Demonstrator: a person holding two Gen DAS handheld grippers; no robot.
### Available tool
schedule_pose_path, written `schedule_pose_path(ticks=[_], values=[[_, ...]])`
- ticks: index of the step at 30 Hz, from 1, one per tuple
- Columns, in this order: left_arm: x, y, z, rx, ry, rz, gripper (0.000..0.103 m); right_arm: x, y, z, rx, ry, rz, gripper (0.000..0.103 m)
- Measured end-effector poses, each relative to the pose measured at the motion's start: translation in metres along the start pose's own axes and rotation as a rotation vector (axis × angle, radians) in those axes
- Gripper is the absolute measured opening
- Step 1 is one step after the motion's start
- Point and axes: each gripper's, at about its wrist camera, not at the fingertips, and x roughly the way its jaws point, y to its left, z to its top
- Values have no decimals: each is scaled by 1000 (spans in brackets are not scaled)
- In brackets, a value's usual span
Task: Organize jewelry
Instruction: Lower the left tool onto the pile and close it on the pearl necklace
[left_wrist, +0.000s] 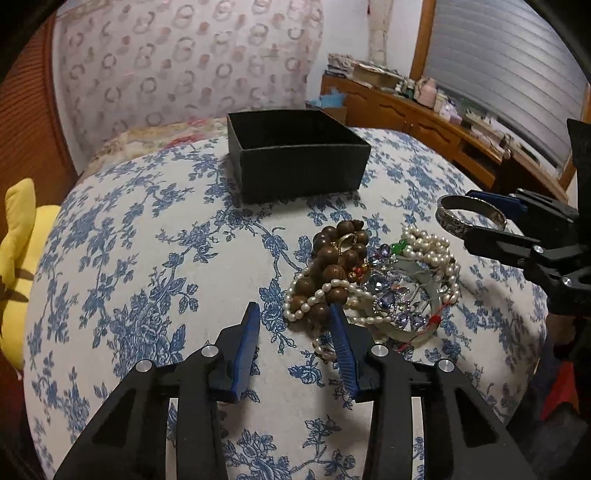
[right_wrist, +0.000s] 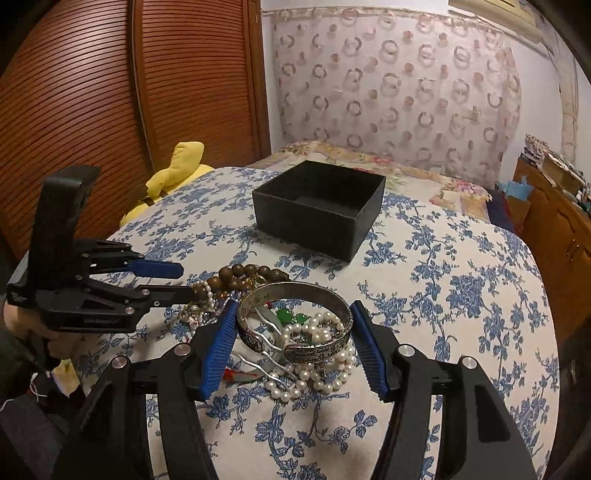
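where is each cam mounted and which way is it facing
Left wrist: sits on the open left gripper, looking across the blue floral bedspread at the jewelry pile, open black box and window side; the right gripper shows at right.
Right wrist: sits on the right gripper, which clasps an engraved silver cuff bangle, facing the louvered wooden door; the left gripper shows at left.
Shared: box, wooden bead bracelet, pearls, bangle.

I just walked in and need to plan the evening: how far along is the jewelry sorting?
Barely begun. Nothing looks done: the black box appears empty. In hand: the right hand-held gripper grips the silver bangle. Left: the wooden beads, pearls and blue crystal piece remain piled; the left hand-held gripper is open.
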Motion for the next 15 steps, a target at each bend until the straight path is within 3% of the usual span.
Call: schedule_pose_path(ticks=[6,15], values=[[5,4,0,28,30,3,23,2,2,-5,1,0,8,63],[14,15,11,24,27,67,23,6,4,-11,1,7,4,63]])
